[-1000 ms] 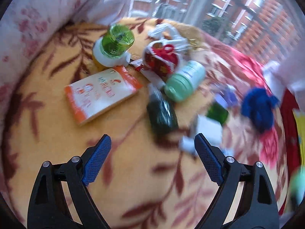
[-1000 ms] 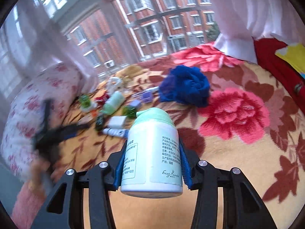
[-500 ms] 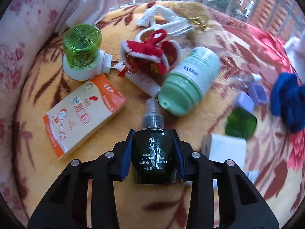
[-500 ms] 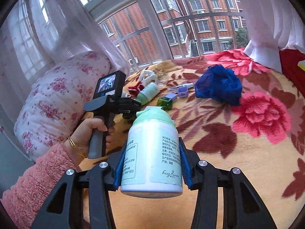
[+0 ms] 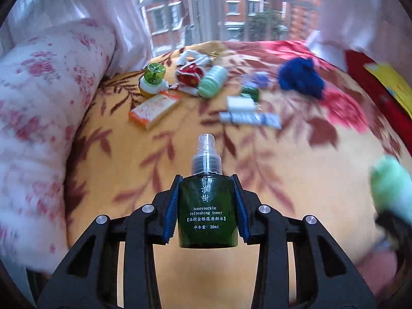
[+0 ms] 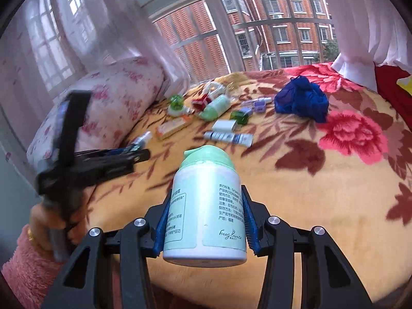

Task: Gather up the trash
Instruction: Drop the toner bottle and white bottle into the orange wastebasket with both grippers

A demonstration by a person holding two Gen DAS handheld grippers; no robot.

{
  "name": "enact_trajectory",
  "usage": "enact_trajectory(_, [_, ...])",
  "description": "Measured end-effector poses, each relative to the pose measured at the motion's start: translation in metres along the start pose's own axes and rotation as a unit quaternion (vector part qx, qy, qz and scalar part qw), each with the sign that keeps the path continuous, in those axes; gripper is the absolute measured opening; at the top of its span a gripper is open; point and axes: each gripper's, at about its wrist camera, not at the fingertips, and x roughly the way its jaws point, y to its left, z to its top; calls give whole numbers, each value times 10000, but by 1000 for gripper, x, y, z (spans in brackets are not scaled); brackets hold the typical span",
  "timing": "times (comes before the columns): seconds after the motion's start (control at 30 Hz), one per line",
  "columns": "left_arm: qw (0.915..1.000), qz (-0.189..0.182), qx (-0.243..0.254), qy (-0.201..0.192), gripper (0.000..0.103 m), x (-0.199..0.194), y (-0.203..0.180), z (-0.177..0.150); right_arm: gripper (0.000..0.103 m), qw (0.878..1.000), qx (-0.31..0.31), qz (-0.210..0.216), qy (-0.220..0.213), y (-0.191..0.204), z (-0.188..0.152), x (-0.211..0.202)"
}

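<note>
My left gripper (image 5: 207, 211) is shut on a dark green toner spray bottle (image 5: 207, 213) with a clear cap, held above the floral blanket. My right gripper (image 6: 204, 221) is shut on a white pump bottle with a mint green top (image 6: 206, 206), also held above the blanket. On the blanket beyond lie a green-capped container (image 5: 153, 79), an orange and white box (image 5: 154, 109), a red pouch (image 5: 189, 76), a second mint bottle (image 5: 212, 82), a white box (image 5: 240, 103) and a white and blue tube (image 5: 251, 118). The left gripper shows blurred in the right wrist view (image 6: 139, 152).
A floral blanket (image 6: 322, 193) covers the bed. A pink flowered pillow (image 5: 38, 118) lies on the left. A blue crumpled cloth (image 6: 301, 100) lies at the back right. A small green bottle (image 6: 239, 116) and purple bits (image 6: 258, 105) sit near it. Windows and curtains stand behind.
My left gripper closed on the toner bottle, lifted it off the blanket and pulled back from the pile. My right gripper keeps hold of the pump bottle.
</note>
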Motion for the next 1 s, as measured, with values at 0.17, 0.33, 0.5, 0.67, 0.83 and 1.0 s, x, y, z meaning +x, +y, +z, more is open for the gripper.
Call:
enact_trajectory(0.17, [9996, -262, 129, 39, 37, -34, -6, -61, 48, 9995, -269, 63, 178, 24, -37, -26])
enact_trajectory(0.33, [9968, -594, 233, 476, 37, -45, -22, -132, 48, 9948, -426, 153, 918, 37, -90, -29])
enact_trajectory(0.5, [9878, -892, 354, 1229, 37, -14, -45, -191, 48, 9818, -181, 37, 1889, 27, -159, 0])
enact_trajectory(0.67, [9566, -1181, 393, 2634, 37, 62, -68, -242, 48, 9577, 186, -363, 2850, -1, -207, 51])
enact_trajectory(0.83, [9209, -1063, 493, 3717, 64, 122, -83, -274, 71, 9410, 727, -508, 3264, -26, -222, 76])
enact_trajectory(1.0, [9273, -1129, 90, 3568, 72, 126, -69, -268, 73, 9480, 653, -599, 3058, -25, -218, 75])
